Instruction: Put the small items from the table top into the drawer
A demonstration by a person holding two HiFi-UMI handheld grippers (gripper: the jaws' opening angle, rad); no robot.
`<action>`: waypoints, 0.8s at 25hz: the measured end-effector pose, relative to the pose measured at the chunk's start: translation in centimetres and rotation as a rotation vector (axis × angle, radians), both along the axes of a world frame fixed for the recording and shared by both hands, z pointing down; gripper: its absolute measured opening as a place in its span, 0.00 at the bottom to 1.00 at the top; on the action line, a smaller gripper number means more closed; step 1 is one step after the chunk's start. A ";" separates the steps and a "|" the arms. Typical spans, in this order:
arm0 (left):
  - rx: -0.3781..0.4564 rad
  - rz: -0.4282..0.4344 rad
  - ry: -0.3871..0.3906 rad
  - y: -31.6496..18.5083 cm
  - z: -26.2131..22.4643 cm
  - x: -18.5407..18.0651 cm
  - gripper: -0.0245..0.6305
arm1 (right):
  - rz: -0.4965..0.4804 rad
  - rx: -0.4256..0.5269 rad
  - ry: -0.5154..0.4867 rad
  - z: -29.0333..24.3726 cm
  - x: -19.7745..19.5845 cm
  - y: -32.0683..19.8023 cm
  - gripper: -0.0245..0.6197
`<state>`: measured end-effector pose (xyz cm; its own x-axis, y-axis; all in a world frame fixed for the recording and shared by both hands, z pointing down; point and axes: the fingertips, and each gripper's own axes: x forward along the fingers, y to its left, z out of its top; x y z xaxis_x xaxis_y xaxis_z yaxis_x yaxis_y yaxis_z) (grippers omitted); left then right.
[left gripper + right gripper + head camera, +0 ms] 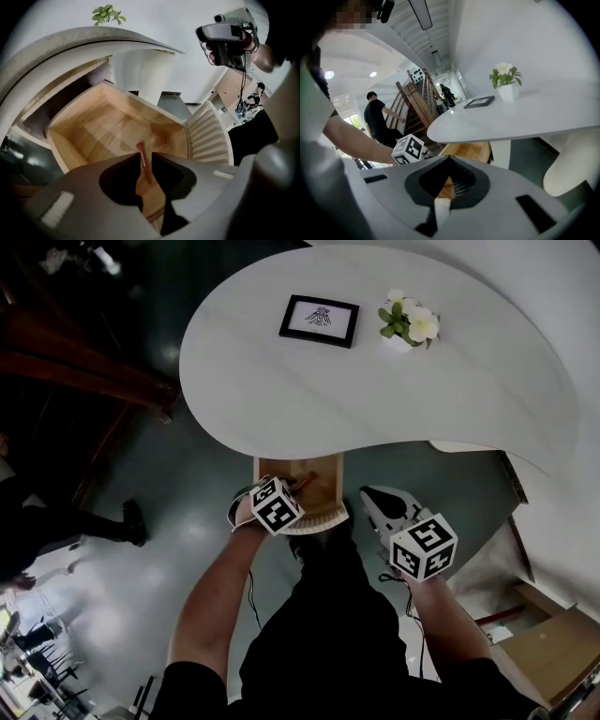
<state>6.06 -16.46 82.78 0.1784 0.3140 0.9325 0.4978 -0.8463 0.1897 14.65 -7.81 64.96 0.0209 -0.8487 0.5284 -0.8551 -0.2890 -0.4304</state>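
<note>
A wooden drawer (323, 515) stands pulled out under the white table (375, 390). My left gripper (298, 486) hangs over it, shut on a thin red stick-like item (142, 157) that points down toward the bare drawer floor (108, 126). To the right of the drawer, my right gripper (367, 493) is held out with its jaws together and nothing seen between them. On the table top are a black picture frame (319, 321) and a small potted flower (408, 324). The right gripper view shows the left gripper's marker cube (408, 147) beside the drawer (471, 151).
The drawer's ribbed white front (208, 136) faces me. A white ribbed pedestal (140, 75) stands behind the drawer. A cardboard box (548, 652) lies at the lower right. A person (377, 117) stands by wooden stairs beyond the table.
</note>
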 end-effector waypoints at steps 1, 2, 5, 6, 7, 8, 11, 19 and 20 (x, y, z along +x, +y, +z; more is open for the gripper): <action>-0.001 -0.004 0.003 0.0 0.0 0.0 0.13 | 0.003 -0.001 0.002 -0.1 0.1 0.1 0.04; -0.001 -0.008 0.007 -0.1 -0.1 0.1 0.13 | 0.005 -0.002 0.003 -0.2 0.2 0.2 0.04; 0.003 -0.024 0.020 -0.3 -0.4 0.1 0.13 | 0.008 -0.003 0.005 -0.5 0.3 0.3 0.04; 0.008 -0.029 0.023 -0.5 -0.5 0.1 0.13 | 0.008 -0.003 0.004 -0.5 0.3 0.3 0.04; 0.014 -0.034 0.025 -0.7 -0.5 0.1 0.13 | 0.009 -0.003 0.002 -0.6 0.3 0.3 0.04; 0.018 -0.042 0.025 -0.8 -0.5 0.0 0.13 | 0.010 -0.002 0.002 -0.7 0.4 0.2 0.04; 0.014 -0.077 0.024 -1.3 -1.0 -0.5 0.13 | 0.009 0.003 0.003 -1.3 0.1 0.1 0.04; 0.007 -0.173 0.045 -3.0 -3.8 -1.6 0.13 | -0.044 0.016 0.021 -3.7 -1.2 -1.5 0.04; 0.001 -0.198 0.055 -3.2 -4.4 -1.5 0.13 | -0.052 0.021 0.026 -4.1 -1.3 -1.8 0.04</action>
<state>4.53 -19.67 78.43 0.2872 0.2667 0.9200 0.3317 -0.9287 0.1656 13.33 -9.60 60.82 -0.0098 -0.8597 0.5107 -0.8795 -0.2356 -0.4136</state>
